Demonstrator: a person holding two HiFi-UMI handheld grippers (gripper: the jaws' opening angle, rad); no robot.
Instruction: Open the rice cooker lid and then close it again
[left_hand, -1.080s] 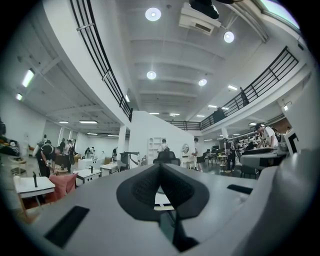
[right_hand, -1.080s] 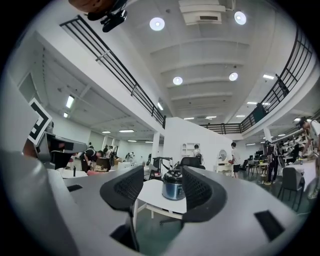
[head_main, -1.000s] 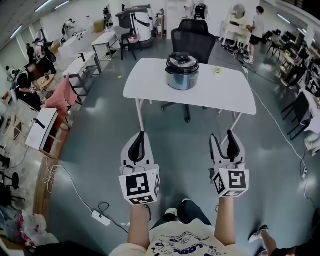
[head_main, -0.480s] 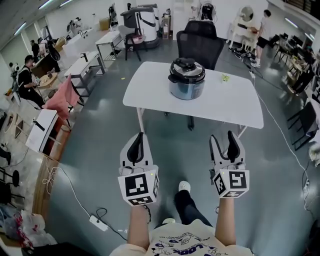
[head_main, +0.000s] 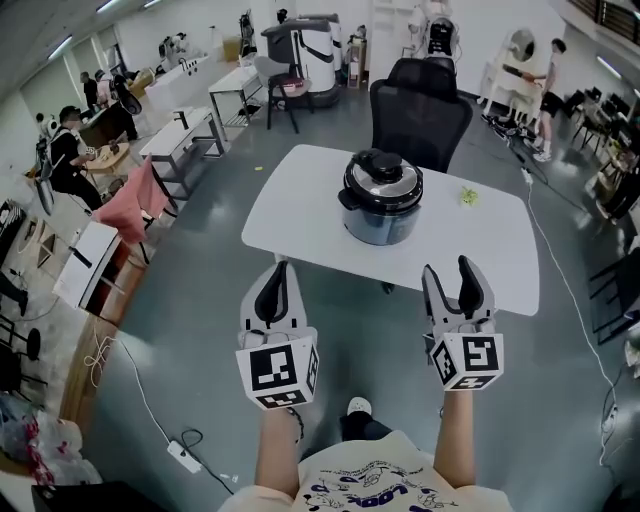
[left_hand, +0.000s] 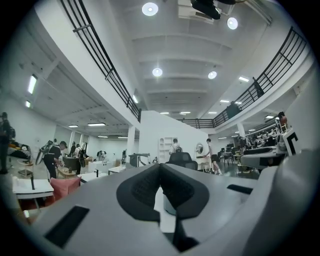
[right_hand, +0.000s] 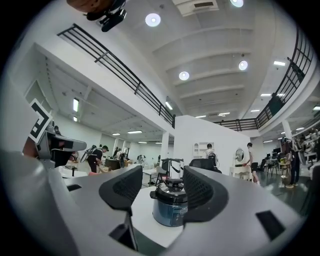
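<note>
Nearest, the left gripper (head_main: 277, 283) has its smooth grey jaws pressed together on nothing. The right gripper (head_main: 450, 278) has its jaws spread, empty. Beyond, the round, shiny-lidded rice cooker (head_main: 381, 197) stands closed on the white rectangular worktop (head_main: 290, 215). A black mesh chair (head_main: 420, 112) stands behind.

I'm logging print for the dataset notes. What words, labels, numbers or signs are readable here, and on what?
Nothing reads with certainty.
Shirt: purple print, upside down and cut off by the frame edge, unreadable.
Rice cooker: pale front label, too blurred to read.
Left gripper and right gripper: their cubes bear black-and-white square patterns, with no letters or numbers.
</note>
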